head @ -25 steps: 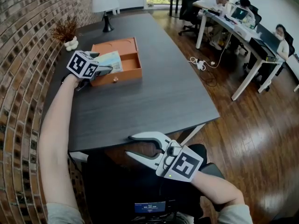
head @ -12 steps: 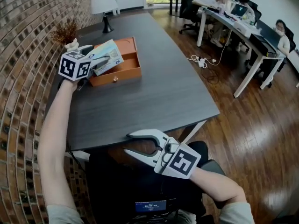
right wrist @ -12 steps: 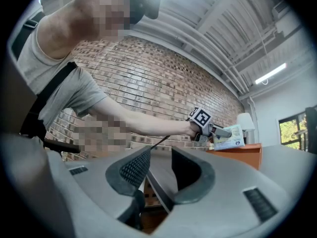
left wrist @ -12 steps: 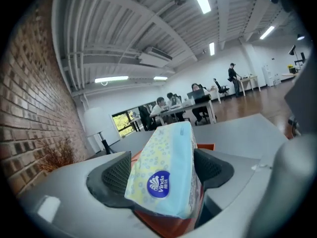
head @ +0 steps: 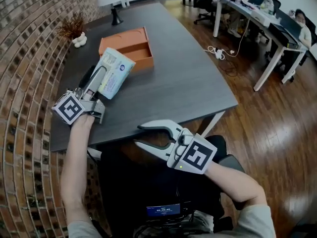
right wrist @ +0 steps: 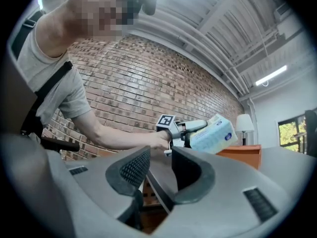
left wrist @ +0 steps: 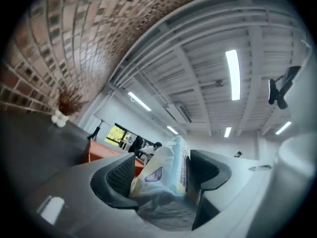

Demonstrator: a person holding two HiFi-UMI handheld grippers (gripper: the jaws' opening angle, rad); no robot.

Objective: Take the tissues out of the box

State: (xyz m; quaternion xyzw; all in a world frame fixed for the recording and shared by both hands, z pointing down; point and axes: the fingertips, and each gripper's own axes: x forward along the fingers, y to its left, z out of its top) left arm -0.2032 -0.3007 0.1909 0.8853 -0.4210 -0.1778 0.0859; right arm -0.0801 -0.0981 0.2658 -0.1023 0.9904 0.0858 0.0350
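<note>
Pale-blue tissue pack (head: 113,72) out of the orange box (head: 130,48).
Left gripper (head: 101,76) jaws are closing on it, pads pressing, above the table (head: 173,83); right gripper (head: 138,136) empty, jaws apart, at the near edge.

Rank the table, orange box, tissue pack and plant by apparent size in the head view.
1. table: by far the largest.
2. orange box and tissue pack: about alike. The pack is lifted nearer the camera, so they are not ranked against each other.
3. plant: smallest.
</note>
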